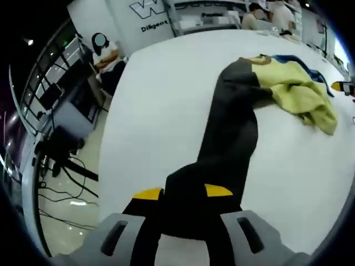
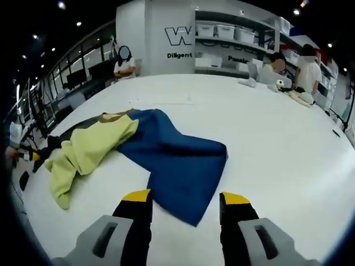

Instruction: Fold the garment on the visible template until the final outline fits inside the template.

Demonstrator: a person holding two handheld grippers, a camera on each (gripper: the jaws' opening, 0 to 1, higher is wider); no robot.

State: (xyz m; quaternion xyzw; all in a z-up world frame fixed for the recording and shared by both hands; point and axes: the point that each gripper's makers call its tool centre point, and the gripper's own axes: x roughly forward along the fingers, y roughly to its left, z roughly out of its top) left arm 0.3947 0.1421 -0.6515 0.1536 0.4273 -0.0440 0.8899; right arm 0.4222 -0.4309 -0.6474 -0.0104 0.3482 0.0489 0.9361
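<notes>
A garment in black, yellow-green and blue panels lies crumpled on the white table point(image 1: 161, 111). My left gripper point(image 1: 183, 192) is shut on the garment's black part point(image 1: 230, 127), which stretches from the jaws up to the yellow-green part point(image 1: 299, 91). My right gripper point(image 2: 186, 197) is open, with the corner of the blue part point(image 2: 177, 160) lying on the table just ahead of and between its jaws, untouched. The yellow-green part point(image 2: 86, 149) is bunched to the left of the blue. The left gripper point(image 2: 30, 155) shows at the left edge, holding the black end.
The white table point(image 2: 277, 144) is wide, with bare surface to the right of the garment. People sit and stand at its far side point(image 2: 277, 69). Beyond the table's left edge is floor with monitors and cables point(image 1: 61, 144). Shelves with bins point(image 2: 227, 33) line the back wall.
</notes>
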